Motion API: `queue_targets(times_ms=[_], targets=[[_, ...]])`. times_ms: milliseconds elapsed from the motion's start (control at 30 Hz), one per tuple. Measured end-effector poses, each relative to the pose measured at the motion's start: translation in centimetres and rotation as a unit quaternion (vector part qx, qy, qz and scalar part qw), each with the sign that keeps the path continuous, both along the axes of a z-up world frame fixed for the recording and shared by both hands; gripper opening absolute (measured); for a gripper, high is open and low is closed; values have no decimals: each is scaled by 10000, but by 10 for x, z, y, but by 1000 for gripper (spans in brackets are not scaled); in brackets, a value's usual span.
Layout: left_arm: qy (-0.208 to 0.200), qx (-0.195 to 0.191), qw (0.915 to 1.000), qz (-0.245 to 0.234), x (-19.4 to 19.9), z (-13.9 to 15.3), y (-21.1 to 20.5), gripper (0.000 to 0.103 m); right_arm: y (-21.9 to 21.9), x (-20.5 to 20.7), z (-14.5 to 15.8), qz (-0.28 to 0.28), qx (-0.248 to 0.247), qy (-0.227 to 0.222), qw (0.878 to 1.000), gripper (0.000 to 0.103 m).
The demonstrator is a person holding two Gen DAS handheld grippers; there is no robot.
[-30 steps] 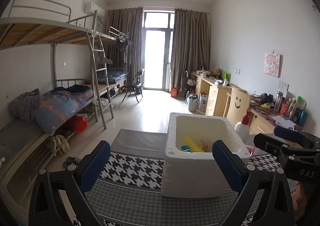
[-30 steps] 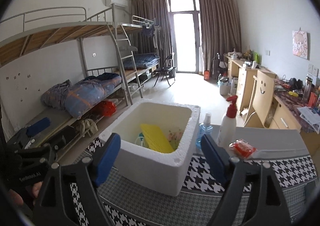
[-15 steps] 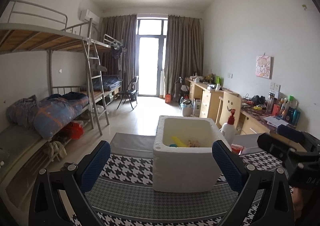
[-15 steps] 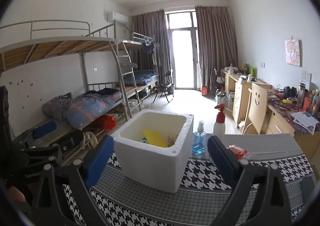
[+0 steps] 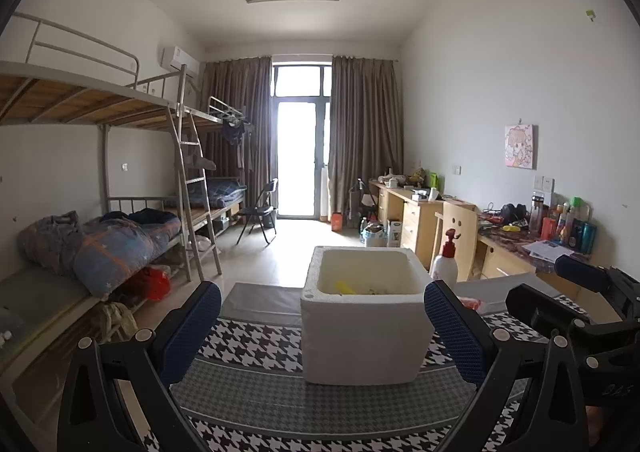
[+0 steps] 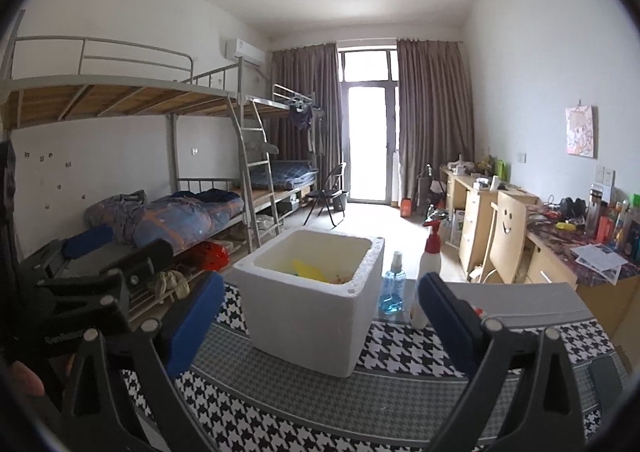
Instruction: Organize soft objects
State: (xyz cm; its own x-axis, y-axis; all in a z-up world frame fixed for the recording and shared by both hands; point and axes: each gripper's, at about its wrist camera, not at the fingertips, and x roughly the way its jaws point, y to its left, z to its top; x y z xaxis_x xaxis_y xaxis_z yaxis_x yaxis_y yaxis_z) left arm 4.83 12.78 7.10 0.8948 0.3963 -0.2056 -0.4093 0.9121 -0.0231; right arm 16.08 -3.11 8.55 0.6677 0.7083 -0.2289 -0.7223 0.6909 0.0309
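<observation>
White square foam box standing open-topped on black-and-white houndstooth cloth, taken here as landmark. Inside box: flat yellow soft piece leaning against inner wall, plus small mixed items at bottom, too small to identify. Left gripper held in front of box, blue-padded jaws spread wide, gripping nothing, box framed between them. Right gripper likewise in front of box and to its right, jaws wide apart and empty. Just right of box: clear blue spray bottle, then white bottle with red pump top. Small red packet lying right of box. Far left of box, metal bunk bed with bundled blue bedding.
</observation>
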Motion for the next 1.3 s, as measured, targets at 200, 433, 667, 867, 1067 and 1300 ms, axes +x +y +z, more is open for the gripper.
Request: queue_targets(times_ms=[200, 433, 667, 867, 1067, 1300], targets=[[-41, -13, 10000, -68, -4, -7, -5, 102, -9, -8, -8, -134, 186, -81, 9997, 102], [-51, -76, 9998, -154, -12, -13, -12, 102, -24, -11, -17, -258, 324, -92, 9991, 102], [-44, -104, 9996, -256, -18, -21, -21, 102, -35, -21, -26, -394, 375, -231, 9982, 102], [-79, -90, 9995, -296, -22, -25, -28, 102, -43, -31, -32, -431, 425, -361, 9975, 102], [-81, -102, 9995, -297, -25, -29, -26, 102, -41, -36, -39, -528, 347, -425, 9971, 102], [3, -110, 9995, -301, -24, -38, -28, 102, -48, -30, -46, -578, 579, -120, 9966, 103]])
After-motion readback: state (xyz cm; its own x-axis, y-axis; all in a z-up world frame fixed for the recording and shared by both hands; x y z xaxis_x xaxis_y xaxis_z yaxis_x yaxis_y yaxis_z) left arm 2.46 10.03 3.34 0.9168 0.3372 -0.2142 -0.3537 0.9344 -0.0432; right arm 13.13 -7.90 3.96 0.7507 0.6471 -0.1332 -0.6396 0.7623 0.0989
